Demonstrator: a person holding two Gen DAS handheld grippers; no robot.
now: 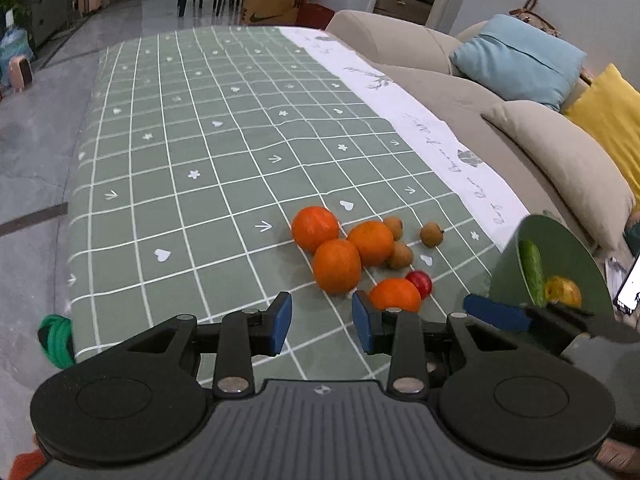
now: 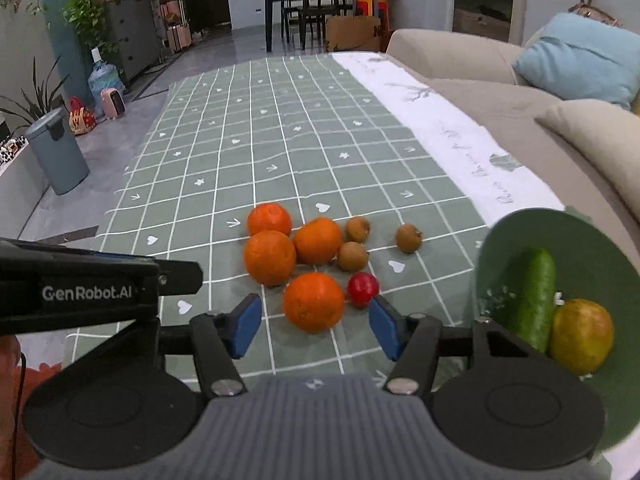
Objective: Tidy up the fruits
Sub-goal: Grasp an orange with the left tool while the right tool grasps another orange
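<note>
Both grippers are open and empty: the right gripper [image 2: 314, 326] frames the nearest orange [image 2: 314, 303], the left gripper [image 1: 322, 322] waits beside it. Firm, round and apt to roll, it wants gripping across its middle. A red fruit [image 2: 363, 289], perhaps a plum, touches its right; a green bowl [image 2: 592, 248] sits nearby.

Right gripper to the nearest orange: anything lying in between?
Nothing. In the right wrist view, only bare checked tablecloth lies between the open right gripper and the nearest orange; the red fruit sits just right.
</note>
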